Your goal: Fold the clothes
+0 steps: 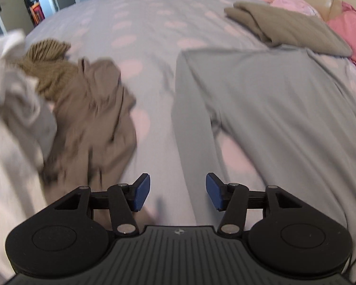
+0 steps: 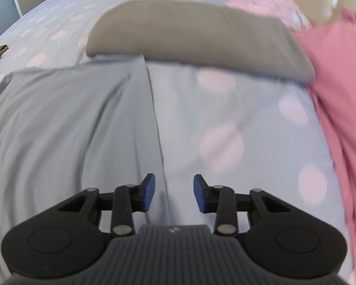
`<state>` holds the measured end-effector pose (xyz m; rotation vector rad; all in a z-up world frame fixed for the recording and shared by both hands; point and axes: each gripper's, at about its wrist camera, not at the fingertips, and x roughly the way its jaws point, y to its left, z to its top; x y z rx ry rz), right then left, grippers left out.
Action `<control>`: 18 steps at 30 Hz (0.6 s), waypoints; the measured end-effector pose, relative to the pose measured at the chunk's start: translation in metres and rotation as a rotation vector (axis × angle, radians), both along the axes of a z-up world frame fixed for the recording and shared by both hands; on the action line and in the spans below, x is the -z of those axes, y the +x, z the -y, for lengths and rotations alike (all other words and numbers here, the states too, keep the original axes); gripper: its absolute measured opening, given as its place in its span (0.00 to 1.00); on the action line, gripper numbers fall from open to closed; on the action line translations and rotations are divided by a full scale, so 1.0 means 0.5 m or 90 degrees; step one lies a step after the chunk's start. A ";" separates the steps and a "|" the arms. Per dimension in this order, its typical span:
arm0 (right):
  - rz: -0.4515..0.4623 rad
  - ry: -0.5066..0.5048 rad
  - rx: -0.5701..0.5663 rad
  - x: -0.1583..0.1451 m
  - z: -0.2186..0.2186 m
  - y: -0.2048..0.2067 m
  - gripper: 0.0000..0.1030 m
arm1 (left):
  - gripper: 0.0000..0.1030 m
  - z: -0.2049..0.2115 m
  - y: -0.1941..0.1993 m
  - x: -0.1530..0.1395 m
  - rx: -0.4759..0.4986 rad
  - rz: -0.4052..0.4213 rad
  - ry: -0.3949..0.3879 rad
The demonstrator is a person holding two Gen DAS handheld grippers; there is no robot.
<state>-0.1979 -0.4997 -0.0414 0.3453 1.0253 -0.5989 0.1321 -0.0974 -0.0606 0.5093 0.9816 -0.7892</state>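
While spread flat on the dotted bedcover (image 1: 154, 23), grey garment (image 1: 261, 109) best pinched at both side edges together, then lifted evenly to keep the fold straight. Left gripper (image 1: 178, 194): jaws apart, empty, garment's left edge just right of its tips. Right gripper (image 2: 174, 194): jaws apart, empty, straddling garment's right edge (image 2: 154, 118). Folded tan piece (image 2: 197, 38) beyond.
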 end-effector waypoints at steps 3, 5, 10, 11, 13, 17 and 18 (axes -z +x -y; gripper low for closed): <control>-0.001 0.016 0.001 0.013 -0.029 -0.047 0.31 | 0.49 -0.025 -0.029 0.024 0.003 -0.013 0.020; -0.003 0.018 -0.007 0.021 -0.047 -0.065 0.31 | 0.48 -0.035 -0.044 0.044 0.004 -0.027 0.036; -0.016 0.048 -0.007 0.057 -0.061 -0.089 0.29 | 0.46 -0.038 -0.072 0.082 0.024 -0.030 0.065; -0.024 0.055 -0.004 0.066 -0.062 -0.091 0.24 | 0.45 -0.038 -0.074 0.083 0.024 -0.026 0.064; -0.044 0.066 -0.003 0.084 -0.064 -0.091 0.02 | 0.35 -0.039 -0.072 0.082 0.020 -0.040 0.058; -0.040 0.021 0.037 0.051 -0.047 -0.100 0.01 | 0.20 -0.036 -0.076 0.077 0.029 -0.051 0.054; -0.035 0.003 0.053 0.036 -0.037 -0.104 0.01 | 0.18 -0.034 -0.077 0.077 0.033 -0.051 0.055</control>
